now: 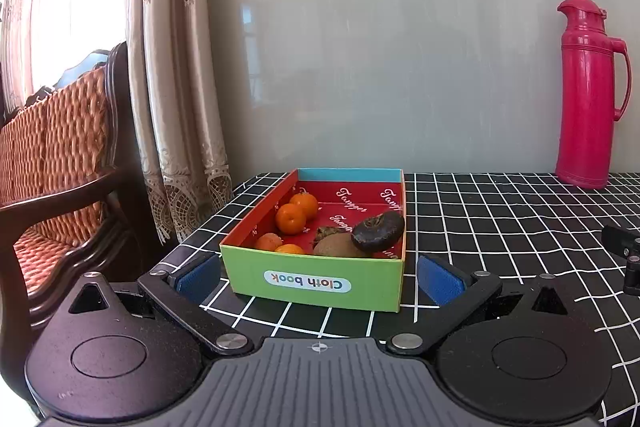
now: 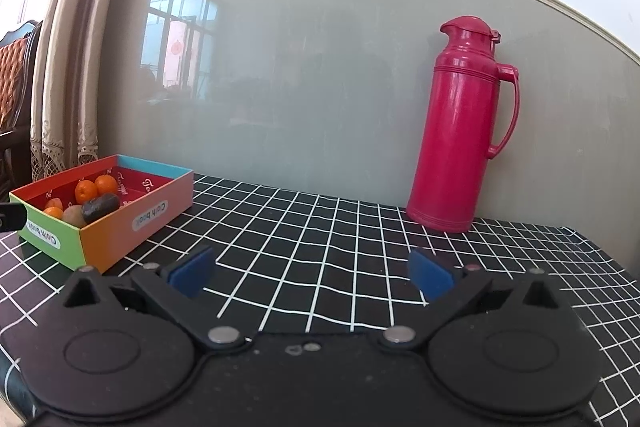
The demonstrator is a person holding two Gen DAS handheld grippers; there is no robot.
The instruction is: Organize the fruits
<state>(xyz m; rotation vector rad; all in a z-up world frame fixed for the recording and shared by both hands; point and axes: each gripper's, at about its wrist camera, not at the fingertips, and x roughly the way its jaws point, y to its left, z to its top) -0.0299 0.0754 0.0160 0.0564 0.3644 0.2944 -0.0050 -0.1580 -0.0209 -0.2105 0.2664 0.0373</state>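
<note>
Both my grippers empty, fruit already boxed.
My left gripper gapes wide, straddling the green-fronted cardboard box of oranges, kiwi and dark fruit; my right gripper spreads over black grid tablecloth, box far left.

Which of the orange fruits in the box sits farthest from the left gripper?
The orange fruit at the back of the box, beside the red left wall. The other three lie nearer the green front wall, toward the left gripper.
</note>
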